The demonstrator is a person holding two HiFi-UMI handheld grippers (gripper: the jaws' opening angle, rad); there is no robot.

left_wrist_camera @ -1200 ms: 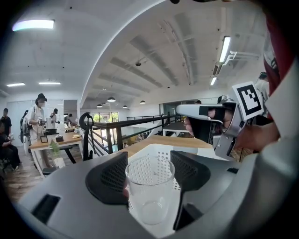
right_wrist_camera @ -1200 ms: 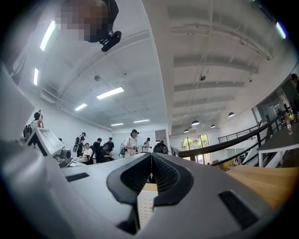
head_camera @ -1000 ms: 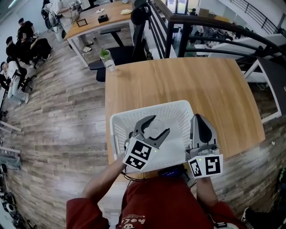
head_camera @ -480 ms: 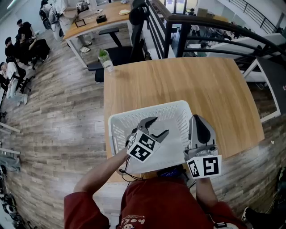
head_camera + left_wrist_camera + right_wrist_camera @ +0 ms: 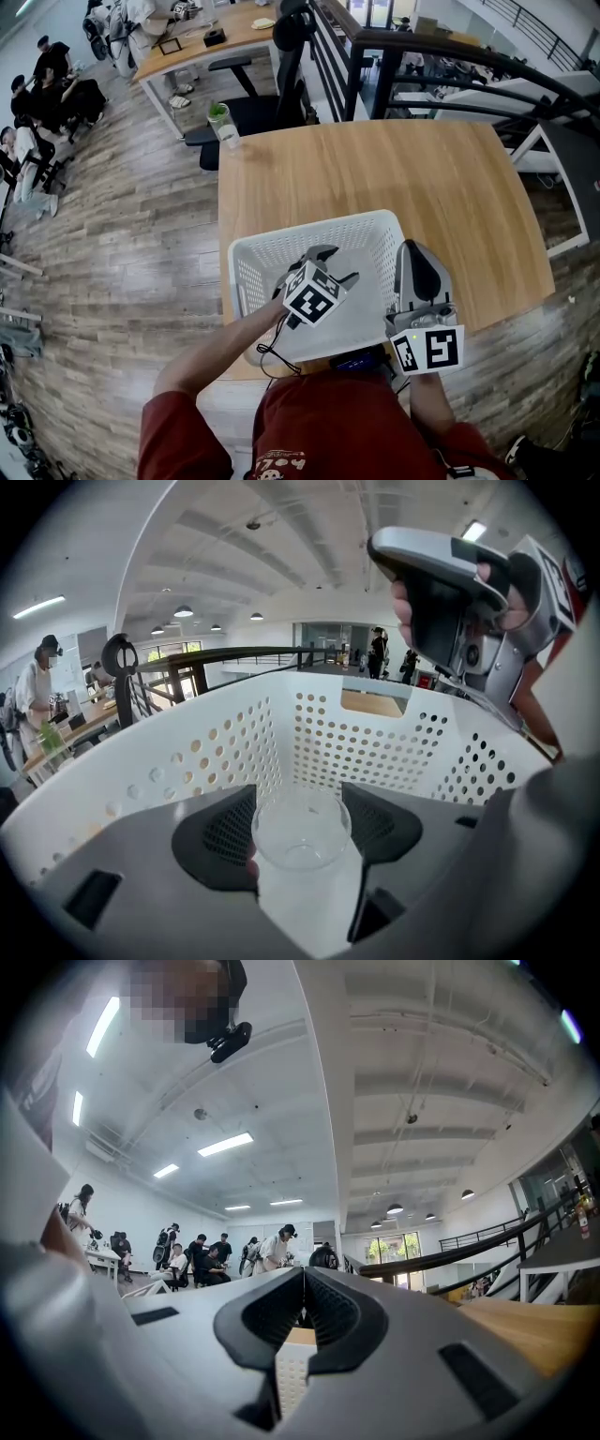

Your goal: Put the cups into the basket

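Clear glossy cup (image 5: 300,834); white perforated smooth plastic basket (image 5: 272,251); matt wood-grain table (image 5: 394,169); wood-plank floor (image 5: 112,234).

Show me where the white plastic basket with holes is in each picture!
Head view: the white plastic basket with holes sits low in the middle.
Left gripper view: the basket fills the middle.
Right gripper view: a small strip of basket, bottom middle.
Shared landmark: the light wooden table.
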